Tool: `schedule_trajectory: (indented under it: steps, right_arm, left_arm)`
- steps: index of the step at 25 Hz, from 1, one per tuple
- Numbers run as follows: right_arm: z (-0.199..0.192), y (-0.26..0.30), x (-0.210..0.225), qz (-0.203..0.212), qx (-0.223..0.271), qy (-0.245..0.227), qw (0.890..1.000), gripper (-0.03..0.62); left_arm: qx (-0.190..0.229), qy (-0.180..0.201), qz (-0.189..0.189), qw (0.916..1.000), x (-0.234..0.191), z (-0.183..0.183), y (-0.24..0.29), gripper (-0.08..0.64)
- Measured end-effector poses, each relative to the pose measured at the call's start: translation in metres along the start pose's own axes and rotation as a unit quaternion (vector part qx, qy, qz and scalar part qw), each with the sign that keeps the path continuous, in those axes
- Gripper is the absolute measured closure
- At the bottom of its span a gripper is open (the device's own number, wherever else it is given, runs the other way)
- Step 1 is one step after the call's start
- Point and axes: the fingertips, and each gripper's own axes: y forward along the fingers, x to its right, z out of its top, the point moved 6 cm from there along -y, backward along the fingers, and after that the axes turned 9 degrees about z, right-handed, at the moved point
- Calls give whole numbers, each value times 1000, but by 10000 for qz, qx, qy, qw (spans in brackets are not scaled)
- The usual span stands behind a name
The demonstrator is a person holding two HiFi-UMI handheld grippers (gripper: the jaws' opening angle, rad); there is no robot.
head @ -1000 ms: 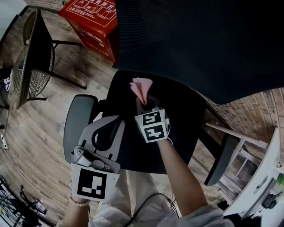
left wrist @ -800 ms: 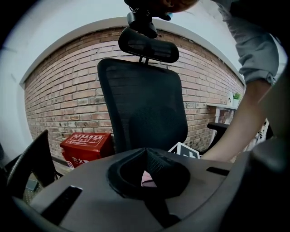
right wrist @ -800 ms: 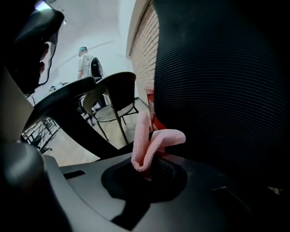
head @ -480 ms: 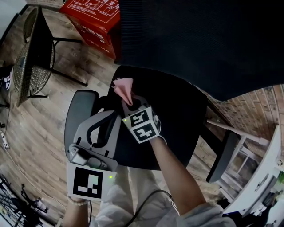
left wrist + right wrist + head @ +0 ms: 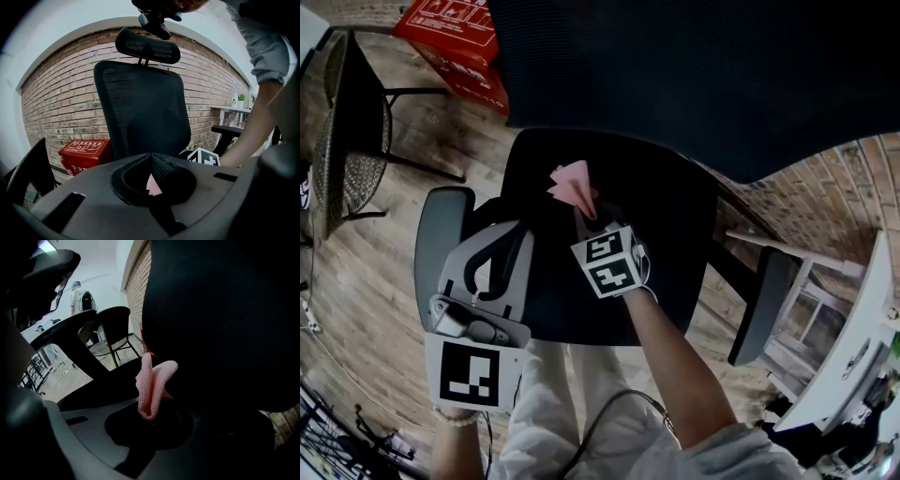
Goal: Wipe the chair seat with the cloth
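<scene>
At nine o'clock in the head view we see a wicker chair point(image 5: 352, 141) on the wooden floor point(image 5: 366, 281), and at eleven o'clock a red box point(image 5: 455, 33). Just right of the wicker chair is the office chair's grey left armrest point(image 5: 439, 234).

Our left tool point(image 5: 508, 228) hangs at seven o'clock, over the left edge of the chair seat point(image 5: 675, 225) and beside that armrest. In the left gripper view its two jaws meet at the tips with nothing pinched between them. A sliver of pink shows through the loop they form, but that is the far-off cloth. That view also shows the backrest and, behind it, a brick wall point(image 5: 61, 103).

At the middle of the head view, our right tool point(image 5: 591, 214) points toward eleven o'clock, its marker cube point(image 5: 609, 262) facing up. Its jaws are clamped on the pink cloth point(image 5: 574, 185). The cloth sticks out past the tips in a loose fold over the rear left part of the seat, at about ten o'clock from the seat's middle. We cannot tell whether it touches the seat. In the right gripper view the folded cloth point(image 5: 152, 385) rises from between the jaws against the dark backrest.

The black mesh backrest point(image 5: 694, 75) fills twelve to two o'clock. The right armrest point(image 5: 764, 300) sits at four o'clock.
</scene>
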Motion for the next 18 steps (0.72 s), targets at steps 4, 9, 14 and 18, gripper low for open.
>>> schedule_trajectory:
  steps: [4, 9, 14, 18]
  right_arm:
    - [-22, -22, 19, -351, -32, 250, 9991, 538]
    - [-58, -57, 47, -876, -146, 524, 9947, 540]
    - [-95, -96, 77, -1404, -244, 910, 9856, 538]
    - [-117, -125, 92, -1796, -260, 1204, 9760, 539]
  left_arm:
    - [44, 70, -135, 9999, 10, 5, 6, 541]
    - [88, 232, -366, 9990, 29, 14, 14, 541]
    - [140, 324, -549, 9979, 52, 23, 24, 541]
    - [161, 383, -702, 9967, 66, 29, 31, 541]
